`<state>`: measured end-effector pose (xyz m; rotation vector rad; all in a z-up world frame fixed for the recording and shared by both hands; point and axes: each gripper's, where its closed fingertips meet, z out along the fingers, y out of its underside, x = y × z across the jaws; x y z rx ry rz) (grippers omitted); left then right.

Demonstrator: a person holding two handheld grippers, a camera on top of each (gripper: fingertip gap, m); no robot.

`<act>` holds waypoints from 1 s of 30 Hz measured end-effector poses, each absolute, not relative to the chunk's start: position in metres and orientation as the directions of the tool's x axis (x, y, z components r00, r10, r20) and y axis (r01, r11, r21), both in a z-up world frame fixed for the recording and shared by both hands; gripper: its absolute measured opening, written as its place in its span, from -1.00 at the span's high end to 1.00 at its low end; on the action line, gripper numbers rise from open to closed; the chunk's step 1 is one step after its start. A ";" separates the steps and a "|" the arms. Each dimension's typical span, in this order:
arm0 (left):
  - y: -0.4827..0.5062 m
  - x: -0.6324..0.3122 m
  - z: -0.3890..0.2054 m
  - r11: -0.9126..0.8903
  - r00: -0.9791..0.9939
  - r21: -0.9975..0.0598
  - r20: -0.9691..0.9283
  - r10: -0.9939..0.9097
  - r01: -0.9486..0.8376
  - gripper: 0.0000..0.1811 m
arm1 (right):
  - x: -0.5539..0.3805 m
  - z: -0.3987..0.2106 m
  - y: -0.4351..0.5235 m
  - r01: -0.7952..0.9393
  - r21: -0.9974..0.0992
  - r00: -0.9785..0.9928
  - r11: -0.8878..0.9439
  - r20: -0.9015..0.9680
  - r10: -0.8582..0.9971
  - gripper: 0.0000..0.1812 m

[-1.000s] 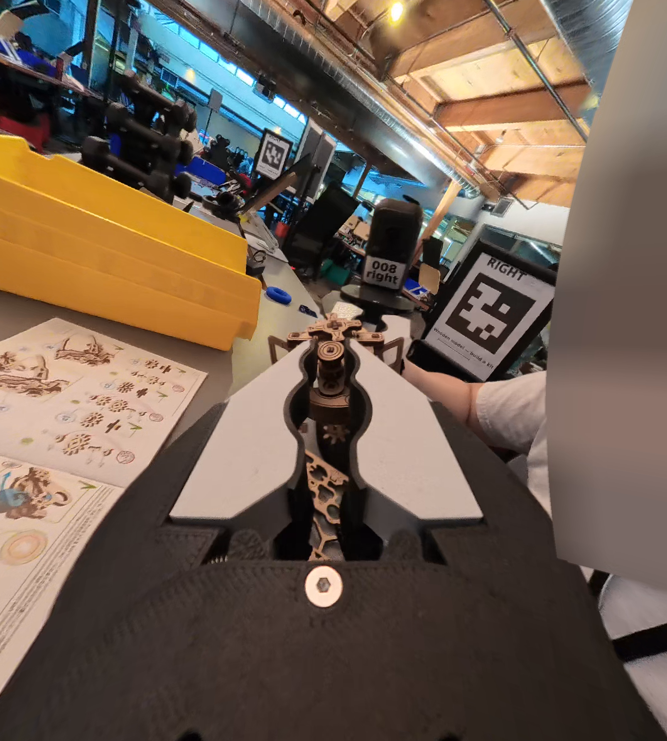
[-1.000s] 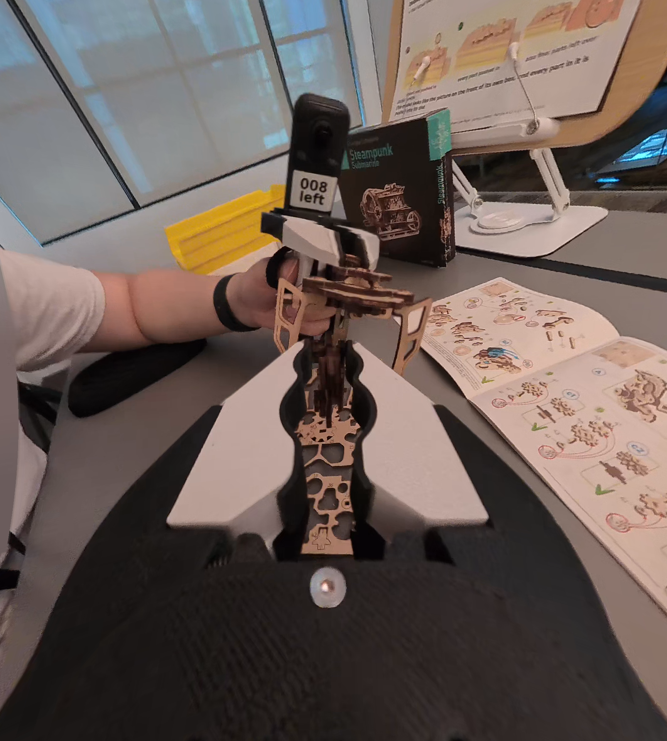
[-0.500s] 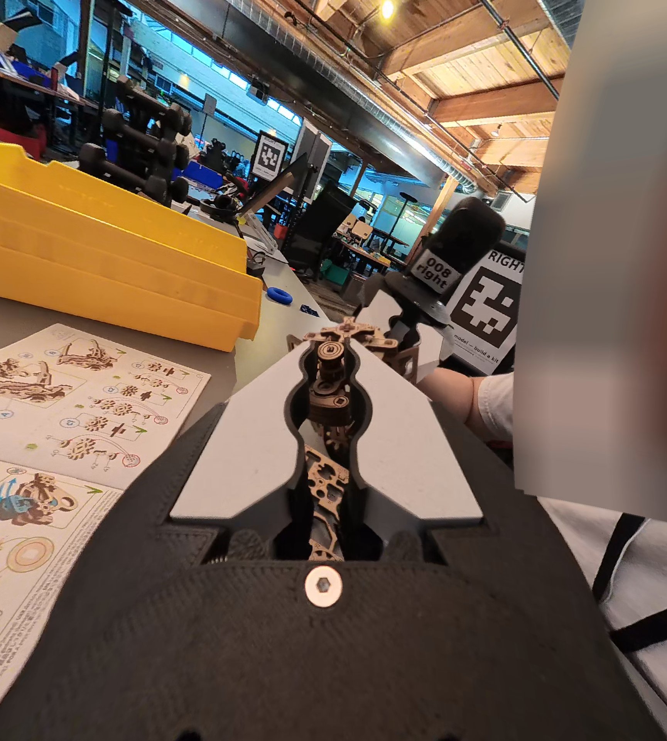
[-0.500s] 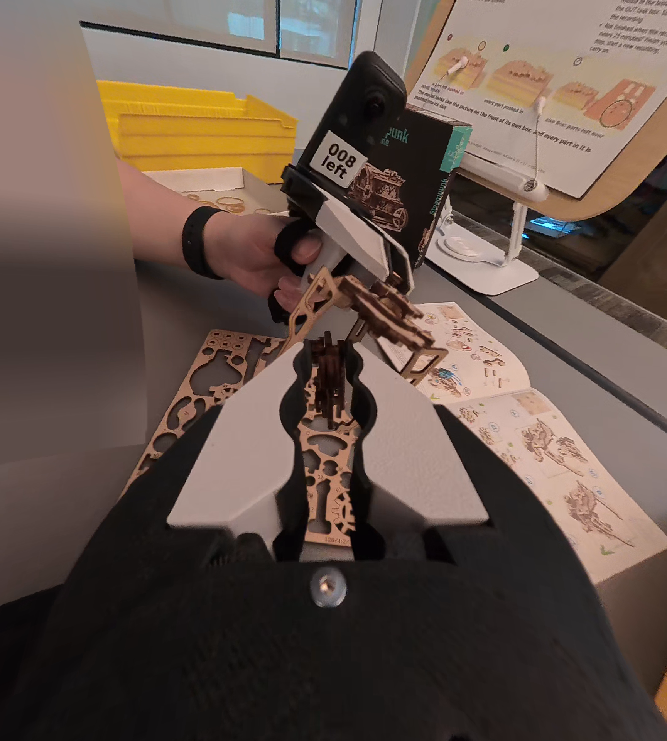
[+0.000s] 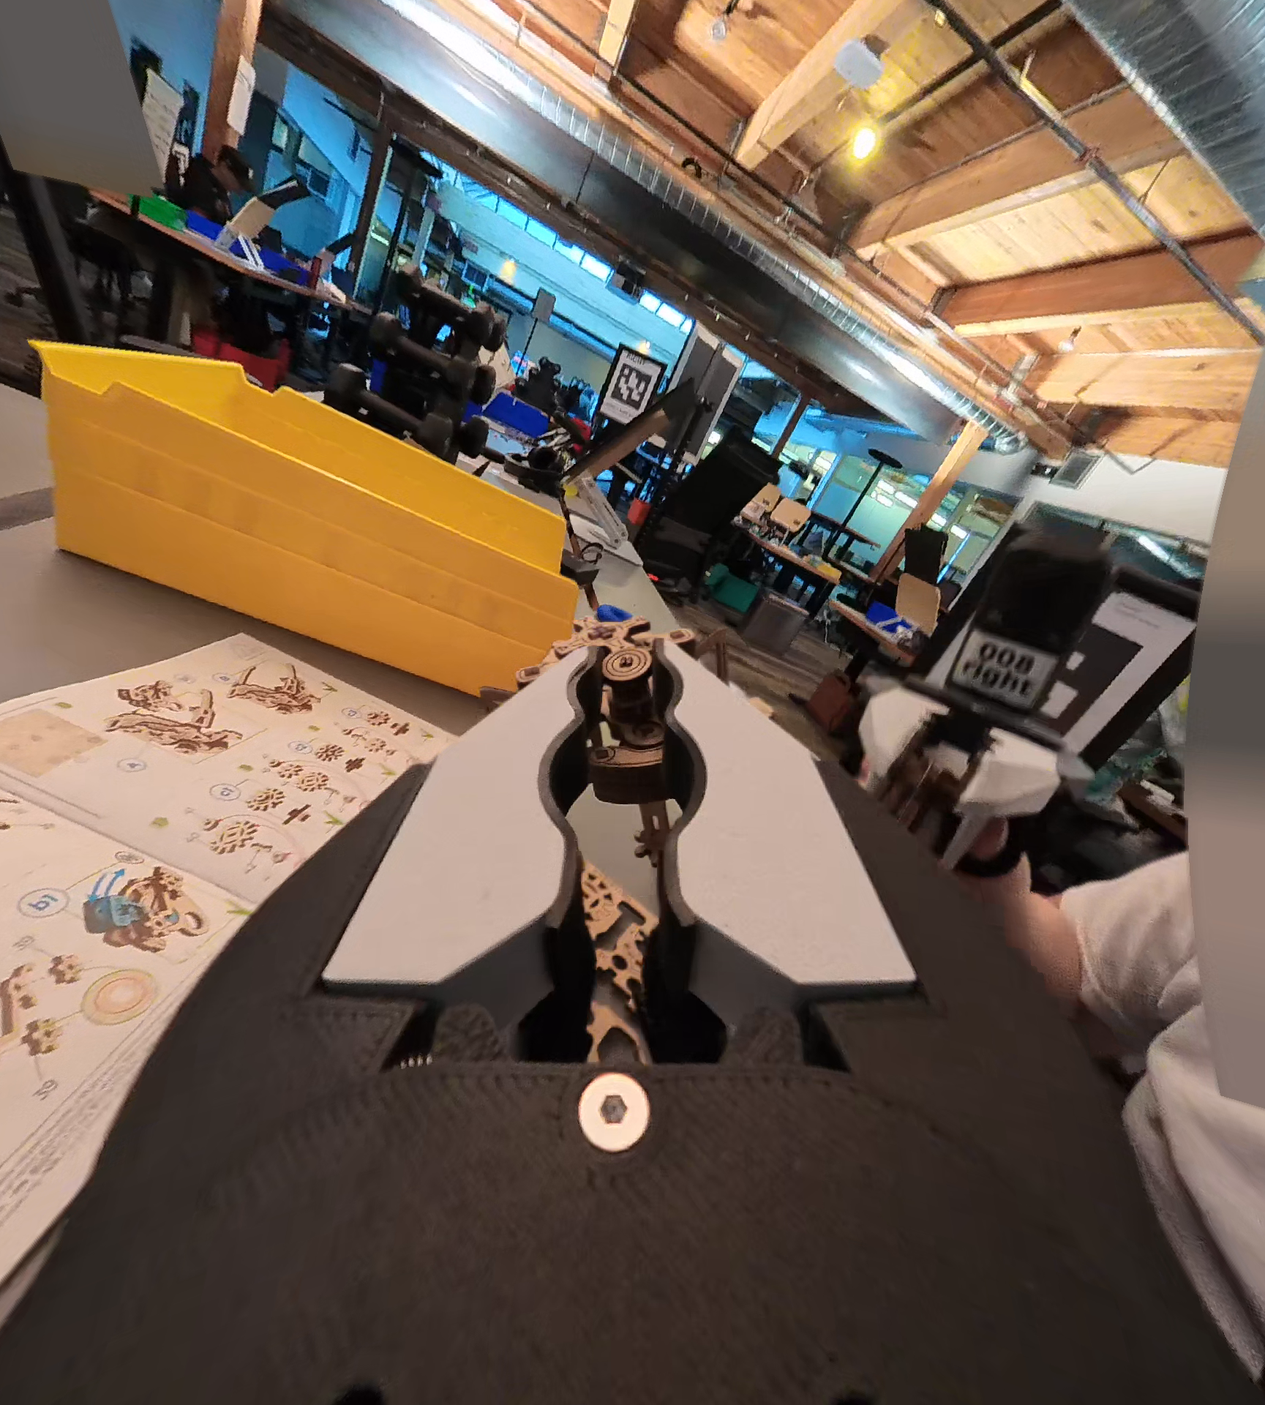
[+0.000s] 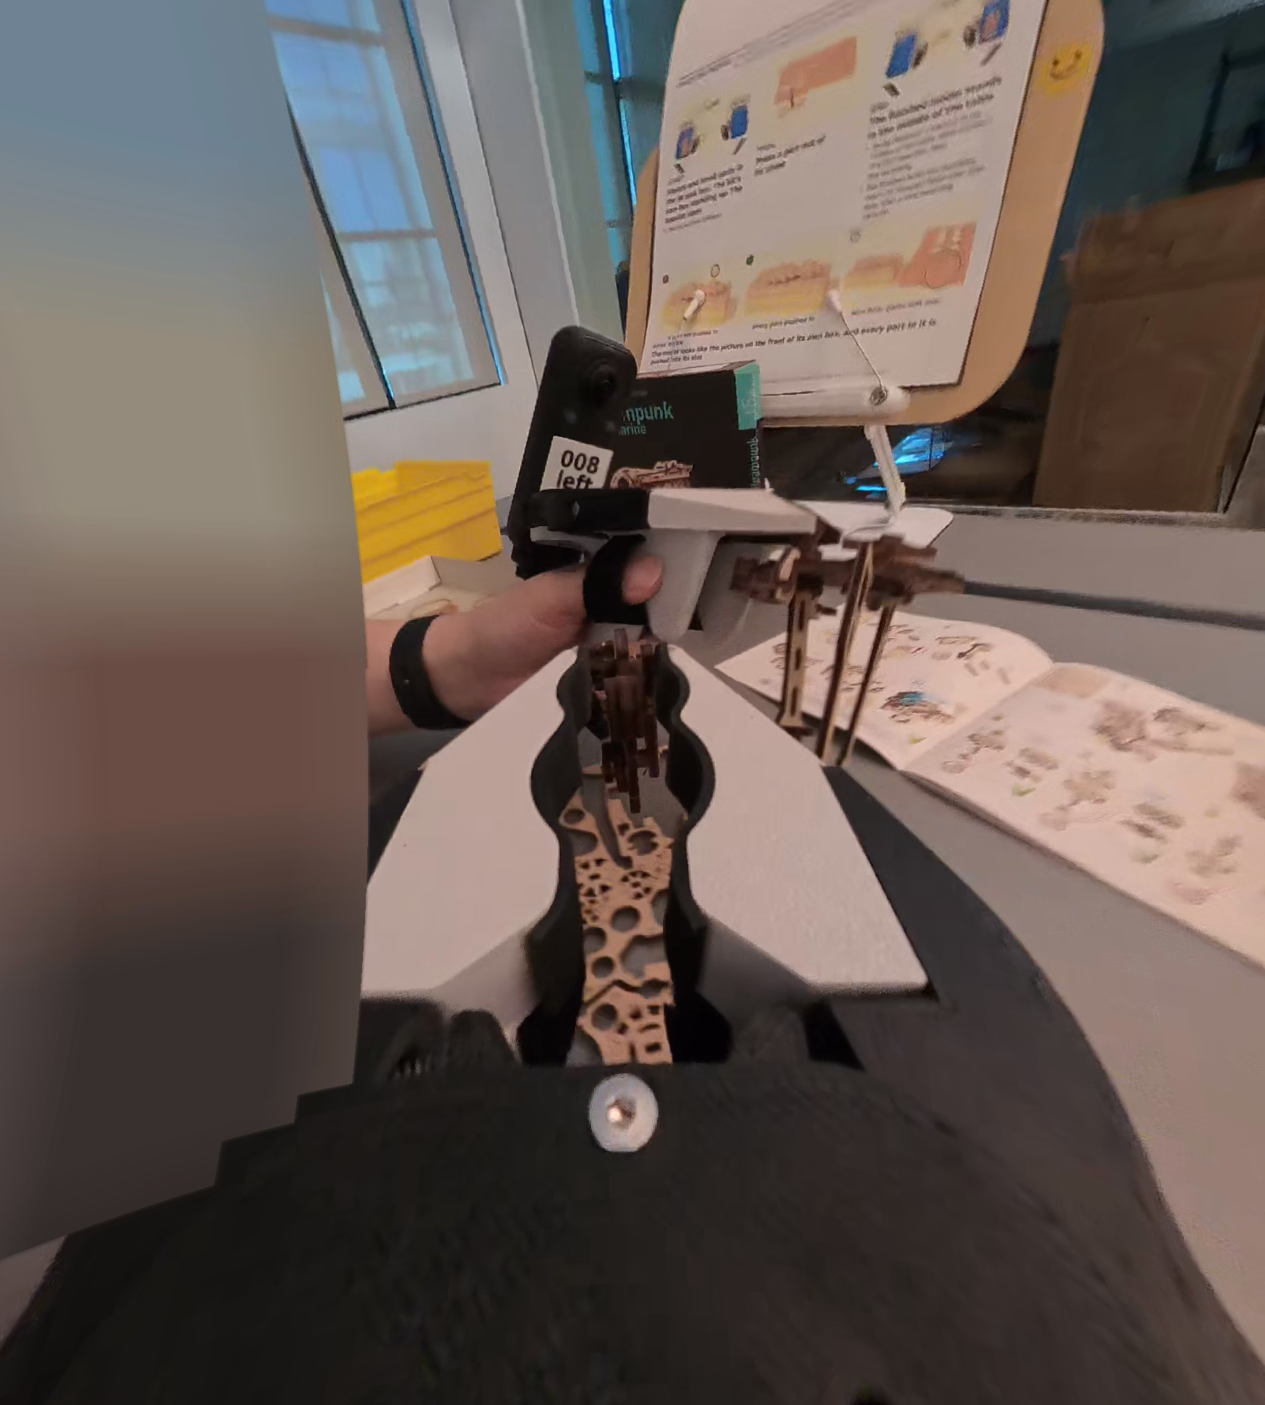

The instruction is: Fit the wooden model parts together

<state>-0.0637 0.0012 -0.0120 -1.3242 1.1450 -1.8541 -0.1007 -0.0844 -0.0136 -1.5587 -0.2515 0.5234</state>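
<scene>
The left gripper [image 5: 625, 669] clamps a wooden assembly [image 6: 842, 578] at its jaw tips. The right gripper [image 6: 625, 677] pinches a small dark part [image 6: 625, 715] between its jaws, apart from the assembly. Best align slots squarely, then press gently.

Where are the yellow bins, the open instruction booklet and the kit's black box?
yellow bins [image 5: 295, 517], left wrist view, the long side wall.
instruction booklet [image 6: 1115, 798], right wrist view, the right-hand page.
black box [image 6: 697, 441], right wrist view, its front face.
</scene>
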 end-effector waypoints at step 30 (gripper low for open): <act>-0.004 -0.129 -0.082 -0.291 -0.335 -0.812 0.495 -0.801 -0.505 0.88 | -0.085 -0.065 -0.076 -0.289 -0.847 0.665 -0.446 -0.513 0.543 0.84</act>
